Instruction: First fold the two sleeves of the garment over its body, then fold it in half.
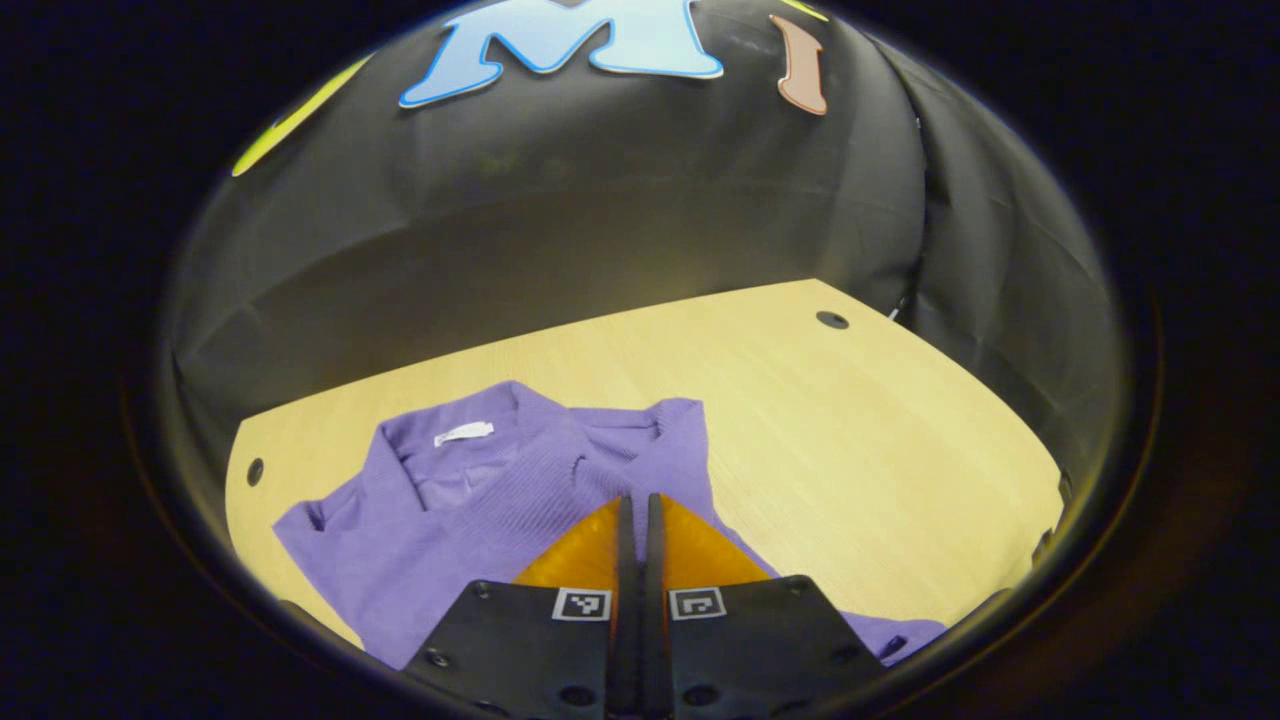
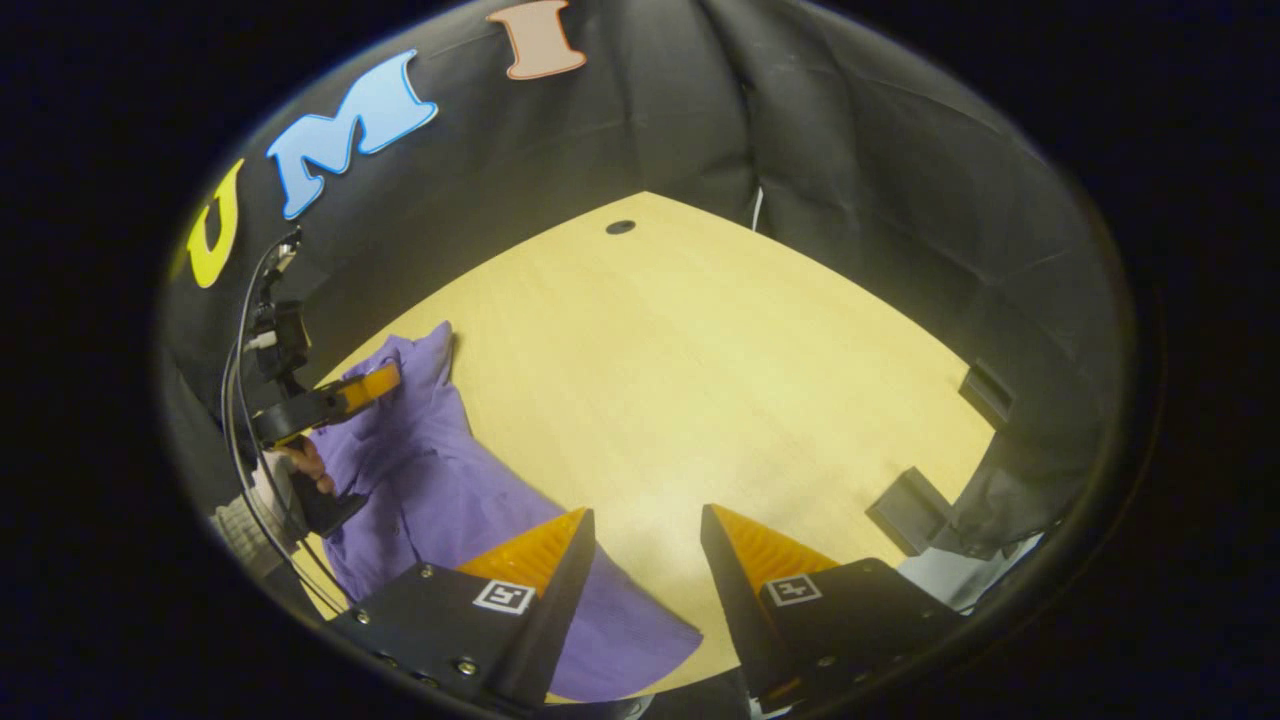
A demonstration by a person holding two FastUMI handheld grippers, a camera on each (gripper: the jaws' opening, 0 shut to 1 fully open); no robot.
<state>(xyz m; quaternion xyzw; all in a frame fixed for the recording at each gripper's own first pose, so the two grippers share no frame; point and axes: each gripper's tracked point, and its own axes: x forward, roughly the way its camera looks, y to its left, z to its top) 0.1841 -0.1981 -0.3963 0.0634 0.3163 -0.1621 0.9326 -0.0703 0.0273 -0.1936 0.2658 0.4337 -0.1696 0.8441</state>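
A purple knitted garment (image 1: 470,520) lies on the light wooden table (image 1: 850,450), its collar and white label (image 1: 463,433) on the far side. Cloth is bunched along its right part. My left gripper (image 1: 640,502) hovers over the garment's middle with its fingers pressed together and no cloth visible between them. In the right gripper view the same garment (image 2: 440,480) lies at the left, and the left gripper (image 2: 393,380) is held above it by a hand (image 2: 312,466). My right gripper (image 2: 648,515) stands open over the garment's near corner and bare table.
Round holes mark the table top (image 1: 831,320) (image 2: 620,227). Two dark blocks (image 2: 905,510) (image 2: 985,395) sit along the table's right edge. Black cloth walls close in the far and right sides. Bare wood (image 2: 700,350) spreads to the right of the garment.
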